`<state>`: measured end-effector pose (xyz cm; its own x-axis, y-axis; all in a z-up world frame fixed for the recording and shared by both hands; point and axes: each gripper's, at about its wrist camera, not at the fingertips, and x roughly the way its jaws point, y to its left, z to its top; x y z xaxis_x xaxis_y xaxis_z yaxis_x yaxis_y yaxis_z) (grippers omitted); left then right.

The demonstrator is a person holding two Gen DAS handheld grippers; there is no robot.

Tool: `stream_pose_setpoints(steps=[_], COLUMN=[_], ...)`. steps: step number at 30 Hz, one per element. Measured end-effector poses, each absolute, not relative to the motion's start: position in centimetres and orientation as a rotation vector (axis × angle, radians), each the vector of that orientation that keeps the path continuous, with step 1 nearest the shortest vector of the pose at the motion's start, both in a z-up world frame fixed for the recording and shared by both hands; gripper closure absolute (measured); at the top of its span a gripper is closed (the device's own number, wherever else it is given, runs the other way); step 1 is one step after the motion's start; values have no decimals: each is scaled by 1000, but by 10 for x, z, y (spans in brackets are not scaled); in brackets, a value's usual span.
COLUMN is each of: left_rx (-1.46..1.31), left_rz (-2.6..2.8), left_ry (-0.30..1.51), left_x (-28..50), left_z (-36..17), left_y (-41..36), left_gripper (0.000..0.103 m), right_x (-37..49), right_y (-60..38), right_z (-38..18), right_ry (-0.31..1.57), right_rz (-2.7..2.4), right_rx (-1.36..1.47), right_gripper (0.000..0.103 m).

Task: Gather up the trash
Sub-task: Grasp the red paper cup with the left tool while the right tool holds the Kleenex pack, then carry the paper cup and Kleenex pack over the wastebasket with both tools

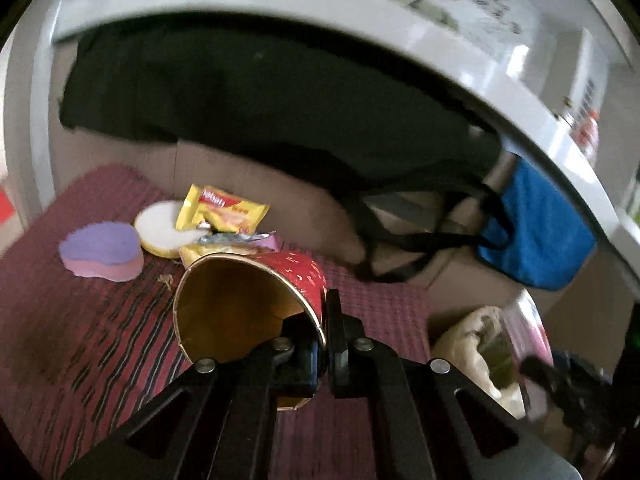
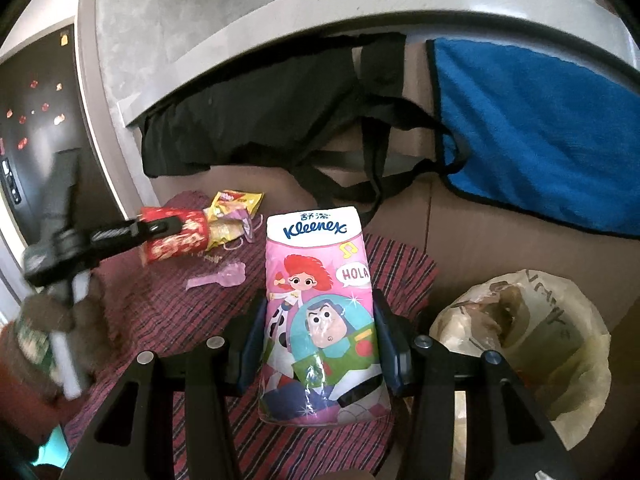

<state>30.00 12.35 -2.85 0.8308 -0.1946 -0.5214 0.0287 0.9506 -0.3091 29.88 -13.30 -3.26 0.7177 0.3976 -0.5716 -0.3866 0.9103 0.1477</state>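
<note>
A red paper cup [image 1: 240, 304] with a gold inside hangs tilted above the red woven mat [image 1: 80, 340], its mouth turned toward the camera. My left gripper [image 1: 322, 320] is shut on the cup's rim, one finger inside and one outside. In the right wrist view that left gripper [image 2: 160, 226] holds the cup [image 2: 176, 240] at the left. A pink Kleenex tissue pack [image 2: 316, 248] stands between the blue pads of my right gripper [image 2: 320, 304], which is shut on its sides. A yellow snack wrapper [image 1: 224, 210] and crumpled foil lie on the mat behind the cup.
A beige plastic bag [image 2: 520, 340] holding rubbish stands open at the right. On the mat lie a purple plastic spoon [image 2: 224, 276], a purple-pink sponge [image 1: 104, 248] and a round white lid [image 1: 160, 228]. A black cloth bag [image 2: 260, 120] and blue towel [image 2: 540, 120] hang behind.
</note>
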Motion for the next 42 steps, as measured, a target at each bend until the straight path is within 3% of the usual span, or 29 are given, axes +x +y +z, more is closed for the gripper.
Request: stream_pose_setpoints(steps=[11,23,32,42], left_rx=[-72,0,23,20], left_rz=[-85,-164,-256,-340], left_ry=[403,246,238,325], left_x=[219,193,202,232], left_z=[20,68,71,37], left_y=[51,-20,-79,-128], left_gripper=[100,100,100,100], right_x=[266,231,218,225], right_y=[-158,-220,-276,-319], right_z=[15,45,53,39], right_ry=[500,401,362,384], right_rz=[405,292,202,148], right_rx=[13,-11,11,66], right_gripper=[57,57,57,57])
